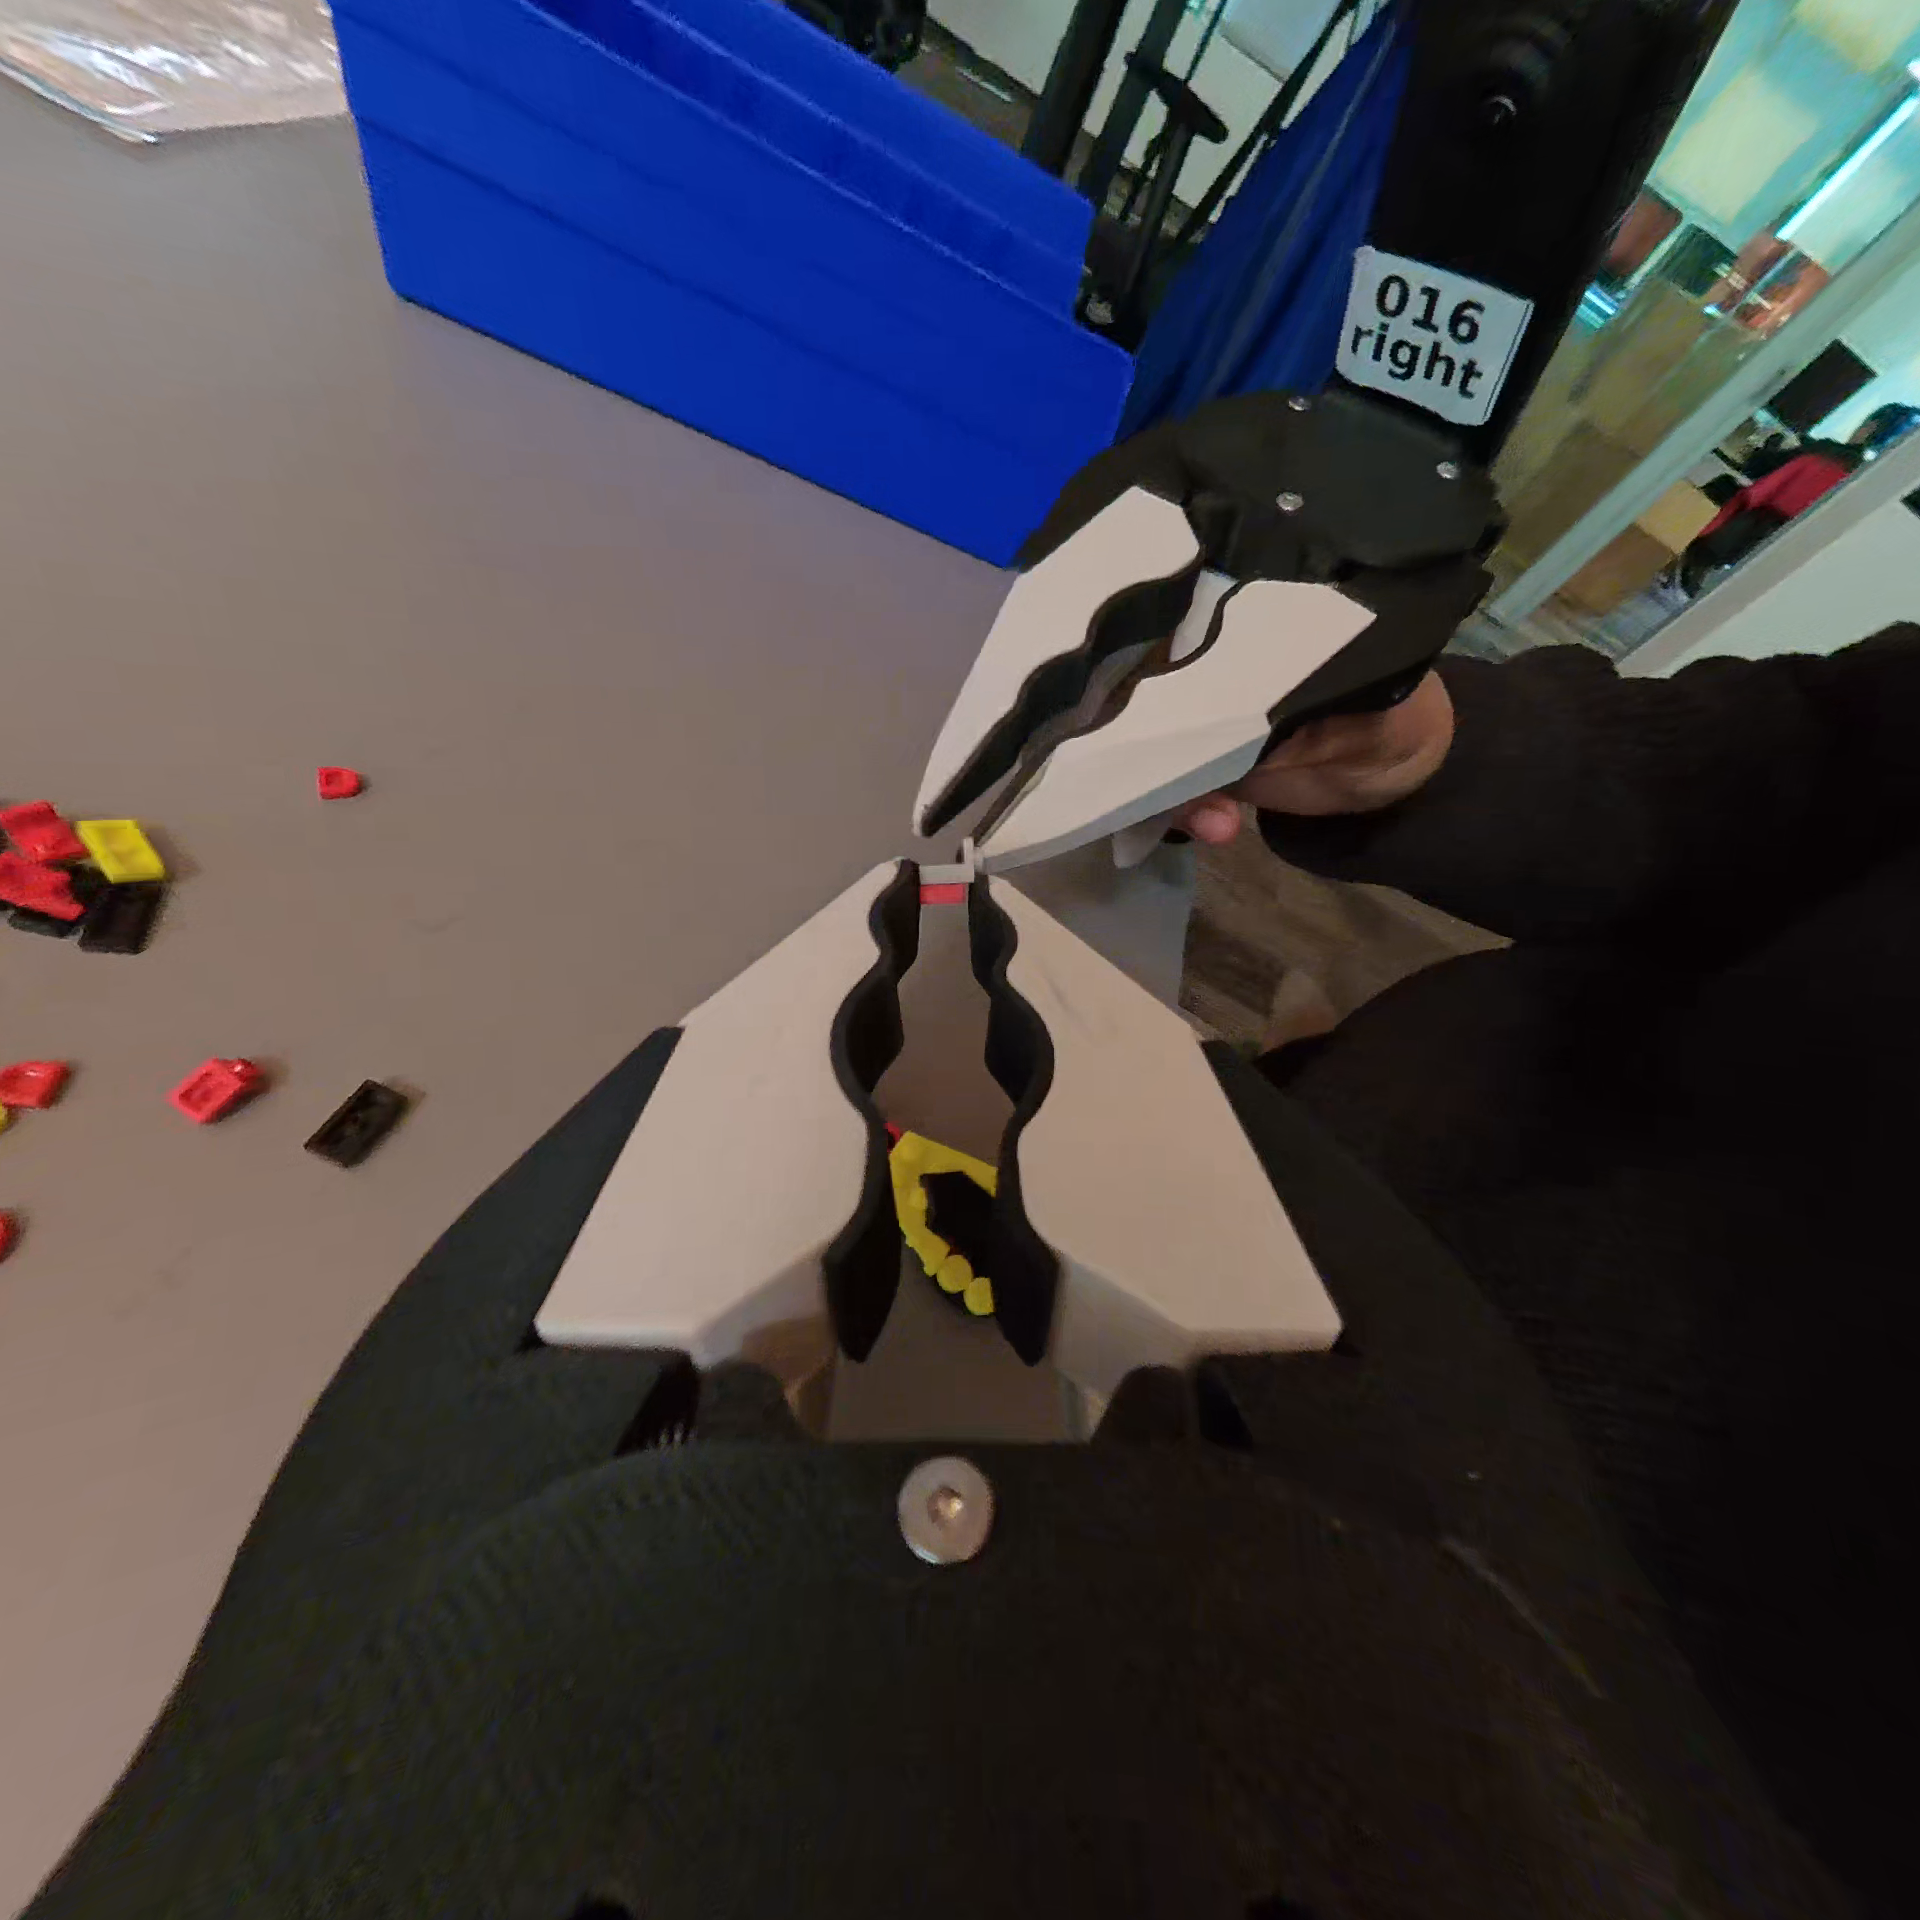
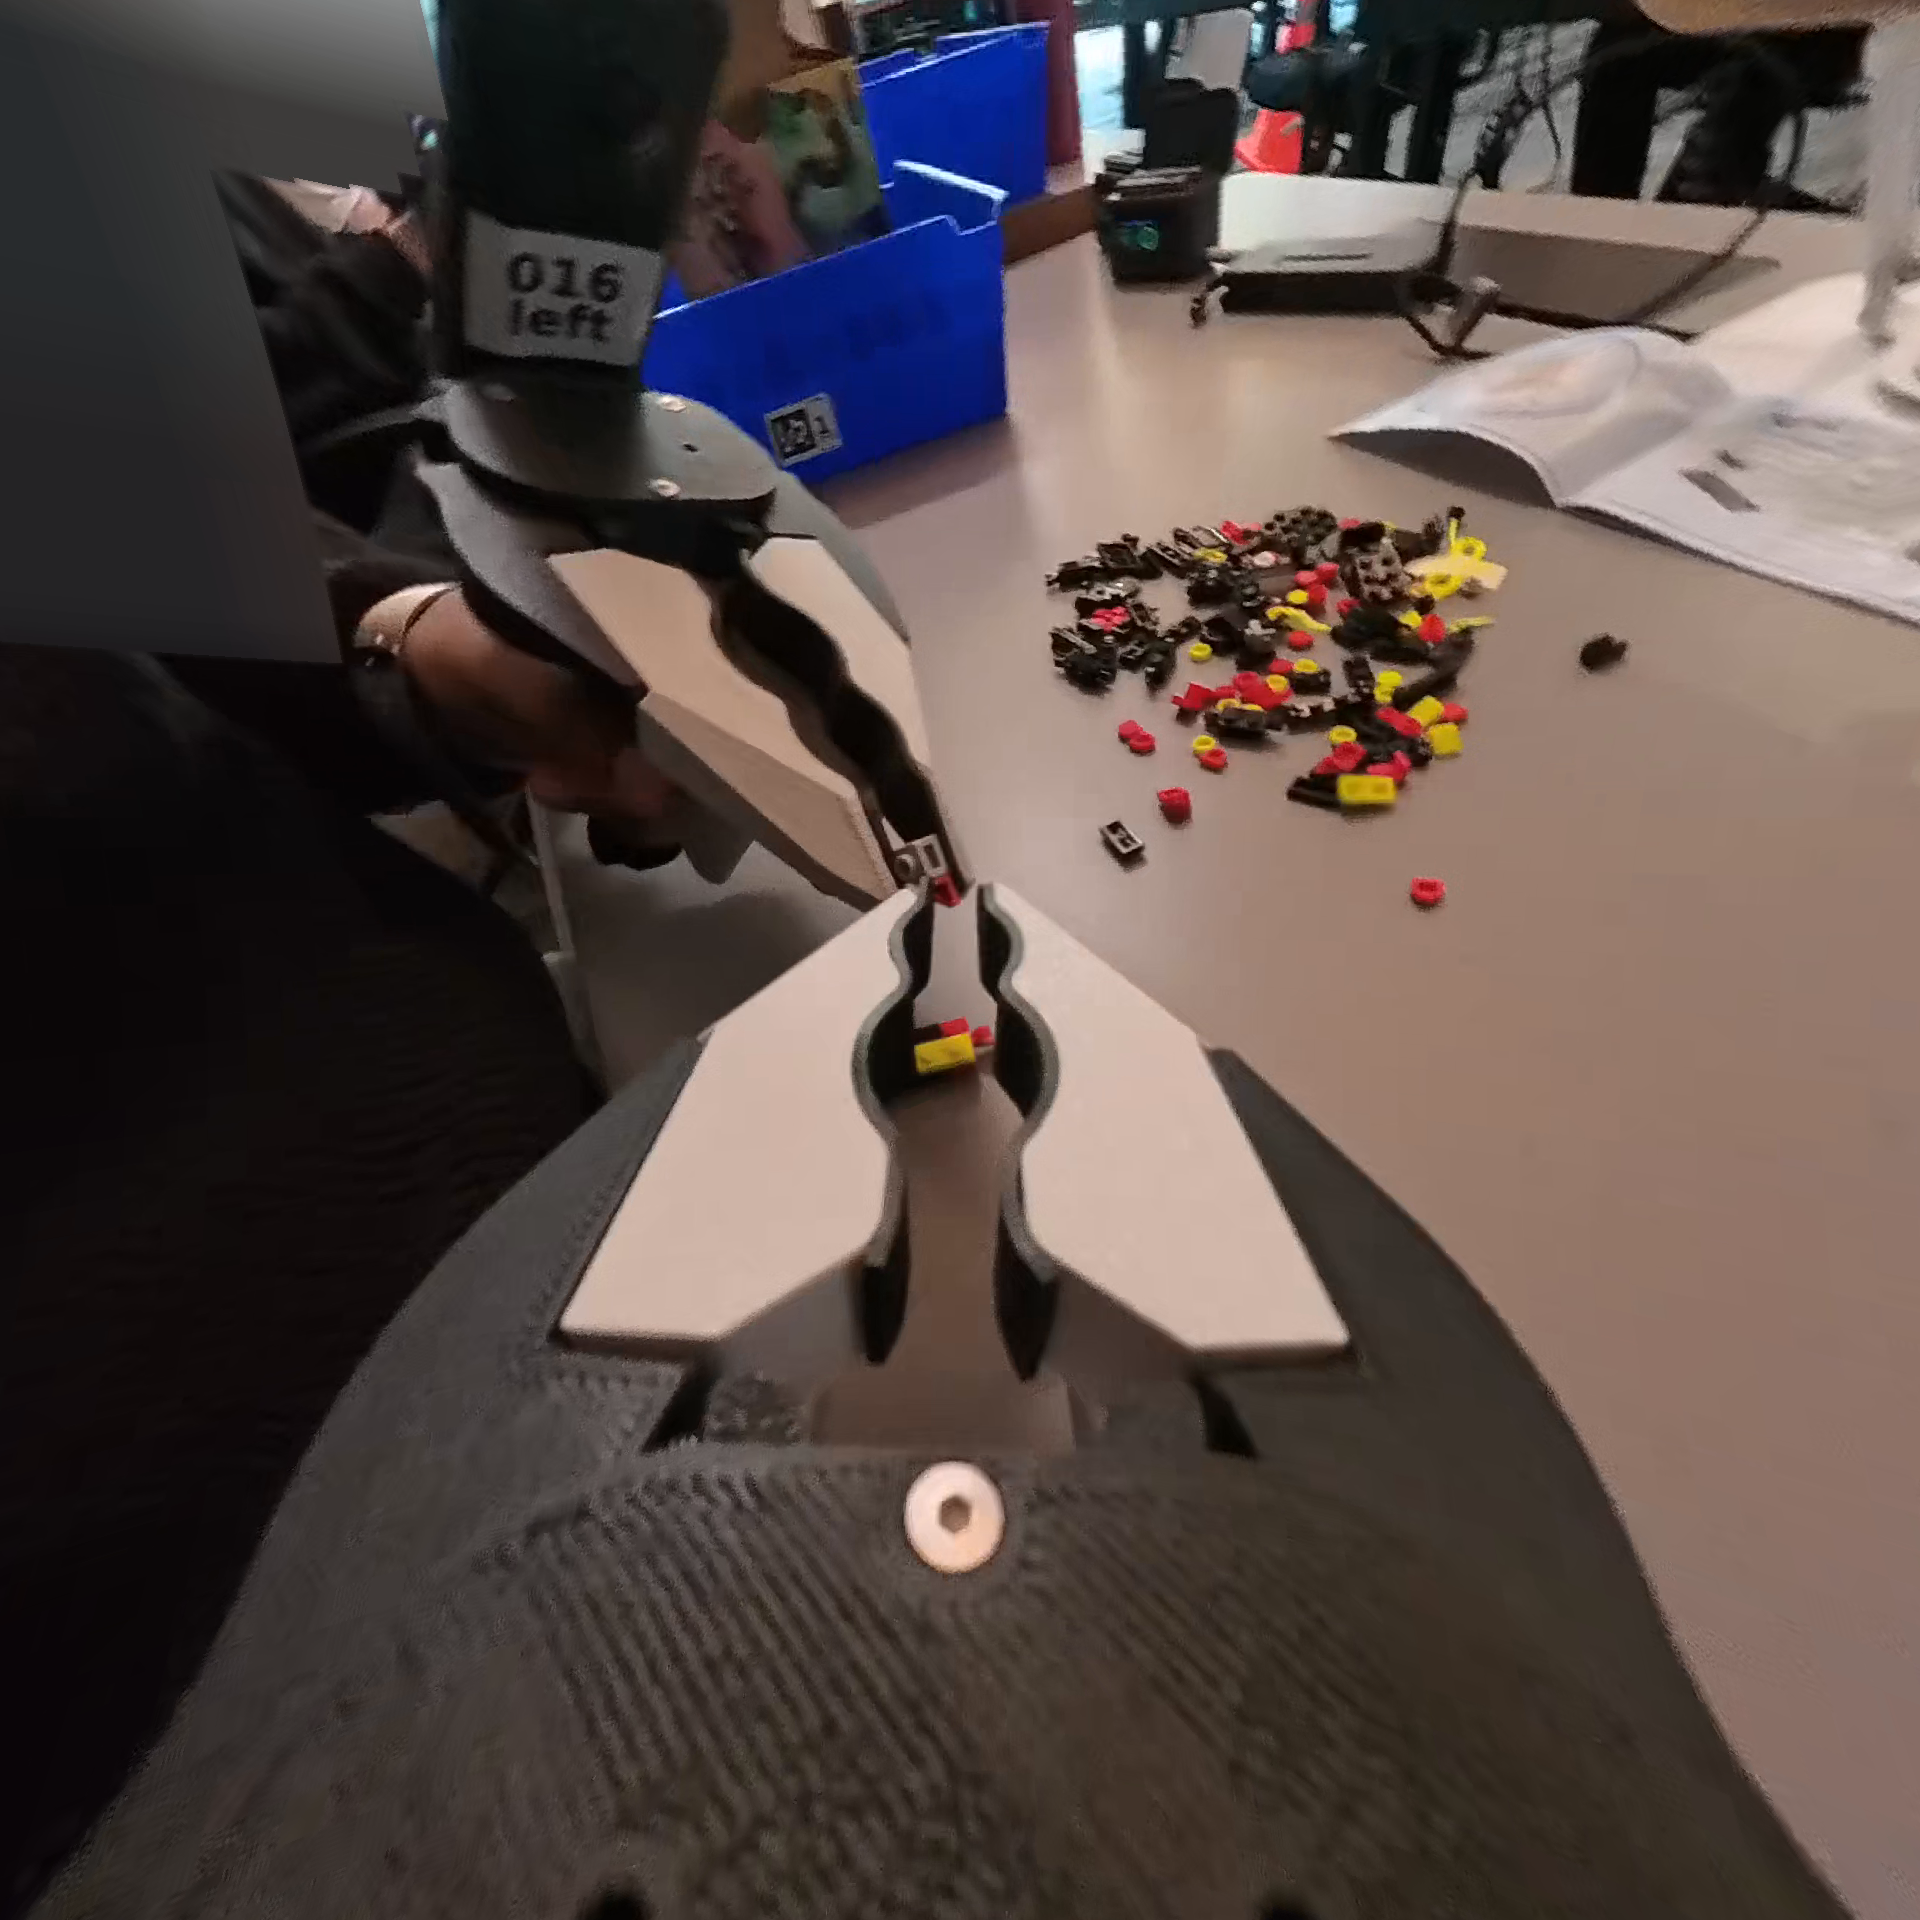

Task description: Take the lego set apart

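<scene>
Clamped shut on a small red-and-white lego piece [image 1: 943, 894] with the left gripper [image 1: 940, 878], the piece bridging the narrow gap at the fingertips. Held in the air over the bench [image 1: 520, 623], well apart from the blue bin [image 1: 727, 260] and nearer the camera than it.

Met tip to tip by the right gripper [image 1: 956, 831], angled down from the bin's side and gripped by a person's hand [image 1: 1351, 748]. Drawn almost together, touching the white stub on top of the piece; cannot tell whether actually pinching it. Seen from the right wrist view as a thin gap at the right gripper [image 2: 951, 904], with the red bit right at the tips and the left gripper [image 2: 930, 868] slanting in from the bin's [image 2: 852, 343] direction.

Scattered flat on the bench, far from the bin: loose red, yellow and black bricks [image 1: 83, 873], heaped in a wider pile [image 2: 1278, 644]. Glimpsed between the left fingers, lower down: a yellow-and-black chunk [image 1: 935, 1205]. Lying open beyond the pile, on the far side from the bin: a booklet [image 2: 1662, 447].
</scene>
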Demonstrator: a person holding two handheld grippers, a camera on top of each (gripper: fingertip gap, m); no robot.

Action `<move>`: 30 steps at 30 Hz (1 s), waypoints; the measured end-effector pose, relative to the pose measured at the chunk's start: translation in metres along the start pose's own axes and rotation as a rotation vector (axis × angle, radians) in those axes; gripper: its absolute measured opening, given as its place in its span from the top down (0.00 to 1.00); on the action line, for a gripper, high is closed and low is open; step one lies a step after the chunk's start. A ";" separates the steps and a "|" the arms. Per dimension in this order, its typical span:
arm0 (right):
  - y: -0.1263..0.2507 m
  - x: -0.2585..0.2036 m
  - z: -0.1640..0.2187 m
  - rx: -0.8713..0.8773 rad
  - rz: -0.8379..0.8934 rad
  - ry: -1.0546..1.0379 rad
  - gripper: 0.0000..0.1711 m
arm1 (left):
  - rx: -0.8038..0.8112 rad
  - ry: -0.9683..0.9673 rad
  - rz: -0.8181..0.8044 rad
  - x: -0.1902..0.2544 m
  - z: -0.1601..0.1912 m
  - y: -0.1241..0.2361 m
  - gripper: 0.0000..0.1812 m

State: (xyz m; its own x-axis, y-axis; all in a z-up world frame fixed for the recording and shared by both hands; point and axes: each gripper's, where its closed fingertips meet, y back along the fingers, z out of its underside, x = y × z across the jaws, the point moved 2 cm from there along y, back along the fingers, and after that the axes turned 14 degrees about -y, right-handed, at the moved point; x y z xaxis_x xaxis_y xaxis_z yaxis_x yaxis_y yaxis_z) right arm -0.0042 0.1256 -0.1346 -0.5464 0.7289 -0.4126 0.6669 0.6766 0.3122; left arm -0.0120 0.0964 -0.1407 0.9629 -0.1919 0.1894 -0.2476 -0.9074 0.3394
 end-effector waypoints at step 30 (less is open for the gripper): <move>0.067 -0.013 -0.033 0.070 -0.253 -0.068 0.99 | -0.030 -0.270 0.194 0.035 0.003 0.010 0.96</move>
State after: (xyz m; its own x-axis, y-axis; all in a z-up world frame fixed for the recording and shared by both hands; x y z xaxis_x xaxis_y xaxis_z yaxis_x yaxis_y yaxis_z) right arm 0.0305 0.1649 -0.0803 -0.6667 0.5269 -0.5272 0.5479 0.8260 0.1326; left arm 0.0198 0.0796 -0.1340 0.8901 -0.4558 0.0032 -0.4281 -0.8336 0.3489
